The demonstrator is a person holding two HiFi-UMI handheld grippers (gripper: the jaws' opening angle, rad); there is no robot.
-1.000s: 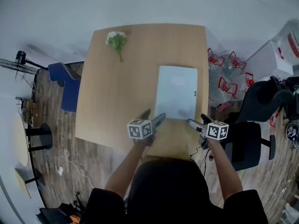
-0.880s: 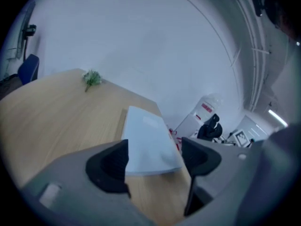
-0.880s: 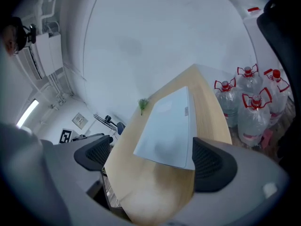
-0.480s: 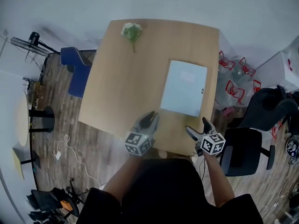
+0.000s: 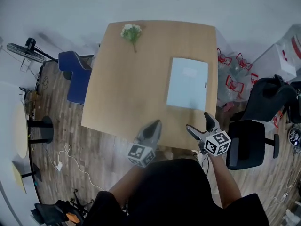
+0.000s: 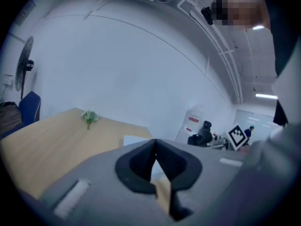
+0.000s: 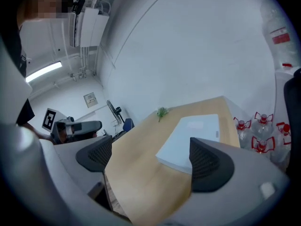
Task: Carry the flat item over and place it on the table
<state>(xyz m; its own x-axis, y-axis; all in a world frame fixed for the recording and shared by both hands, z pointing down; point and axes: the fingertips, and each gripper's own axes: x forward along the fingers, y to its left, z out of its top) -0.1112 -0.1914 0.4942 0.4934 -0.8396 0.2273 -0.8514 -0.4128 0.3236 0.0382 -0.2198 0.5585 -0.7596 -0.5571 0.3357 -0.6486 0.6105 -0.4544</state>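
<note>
A wooden worktop [image 5: 127,88] stands on a plank floor [image 5: 61,149], with a plain pale wall [image 5: 164,1] at 12 o'clock. A blue chair [image 5: 75,76] sits at 10 o'clock with a fan [image 5: 21,51] beyond it. A black office chair [image 5: 251,142] is at 4 o'clock and red-handled bottles [image 5: 233,81] at 3 o'clock.

1. The right gripper [image 7: 150,161] hangs over the table's [image 7: 136,187] near end, jaws wide apart, just closing slightly;
2. a pale flat item [image 7: 190,135] lies on the table's right half;
3. a green sprig [image 7: 162,112] lies at its far end;
4. bottles [image 7: 261,128] stand beside its right edge.
</note>
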